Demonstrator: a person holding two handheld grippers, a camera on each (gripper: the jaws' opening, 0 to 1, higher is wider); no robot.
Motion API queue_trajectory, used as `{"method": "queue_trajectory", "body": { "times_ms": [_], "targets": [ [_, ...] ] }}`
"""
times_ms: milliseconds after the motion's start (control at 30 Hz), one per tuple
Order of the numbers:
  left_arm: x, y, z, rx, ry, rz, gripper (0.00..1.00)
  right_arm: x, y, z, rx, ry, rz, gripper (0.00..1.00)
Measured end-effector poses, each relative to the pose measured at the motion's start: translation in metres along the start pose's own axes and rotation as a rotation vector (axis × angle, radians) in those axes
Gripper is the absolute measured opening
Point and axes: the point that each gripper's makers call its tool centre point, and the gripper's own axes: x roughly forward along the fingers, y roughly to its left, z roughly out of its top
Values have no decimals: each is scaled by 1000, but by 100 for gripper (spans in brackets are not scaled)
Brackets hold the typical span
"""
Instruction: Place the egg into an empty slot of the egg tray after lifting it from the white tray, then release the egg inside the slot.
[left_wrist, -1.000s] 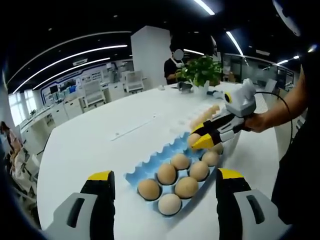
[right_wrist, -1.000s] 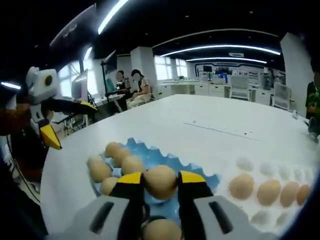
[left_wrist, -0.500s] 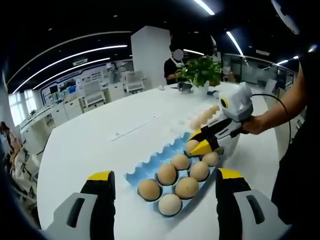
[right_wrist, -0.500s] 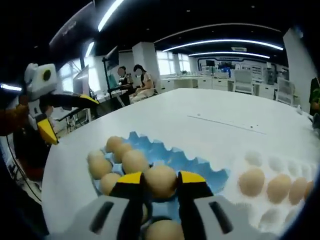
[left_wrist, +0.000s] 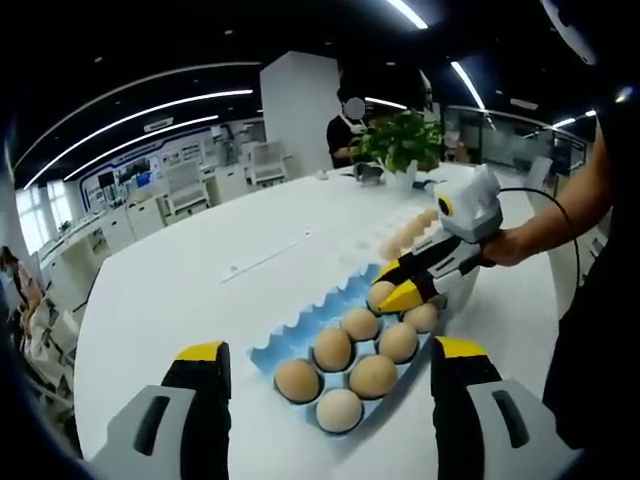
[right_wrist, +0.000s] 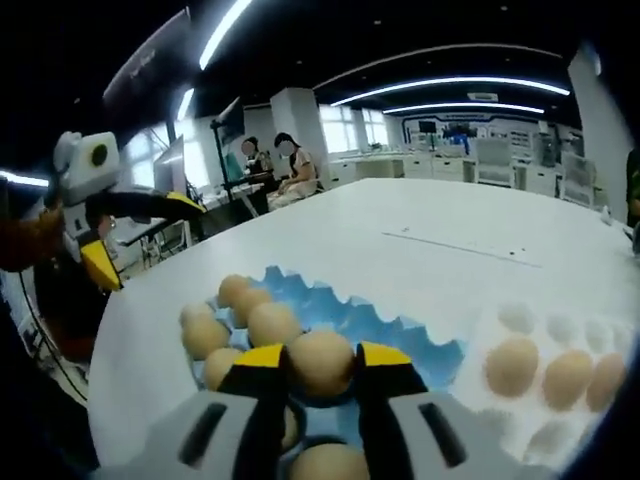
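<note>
A brown egg (right_wrist: 320, 362) is clamped between the yellow-tipped jaws of my right gripper (right_wrist: 321, 362), low over the blue egg tray (right_wrist: 400, 330). In the left gripper view that same right gripper (left_wrist: 392, 283) hovers over the blue tray's (left_wrist: 300, 335) far end with the egg (left_wrist: 381, 293) in it. Several brown eggs (left_wrist: 334, 348) sit in the tray's slots. Beyond it lies the white tray (right_wrist: 540, 420) with a row of eggs (right_wrist: 512, 365). My left gripper (left_wrist: 325, 365) stands open near the tray's close end, holding nothing; it also appears at the left (right_wrist: 130, 235) of the right gripper view.
The round white table (left_wrist: 180, 280) spreads wide to the left of the trays. A potted green plant (left_wrist: 405, 140) stands at its far side, with a person behind it. Two seated people and desks fill the room beyond.
The right gripper with its egg has sunk a little lower toward the blue tray's far slots. My left gripper has stayed put.
</note>
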Motion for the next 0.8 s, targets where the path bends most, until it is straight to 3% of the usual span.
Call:
{"method": "queue_trajectory", "body": {
  "times_ms": [500, 800],
  "targets": [
    [-2, -1, 1, -2, 0, 1, 81, 1, -2, -1, 8, -7, -10, 26],
    [-2, -2, 2, 3, -1, -2, 81, -12, -2, -3, 44, -11, -10, 26]
  ]
}}
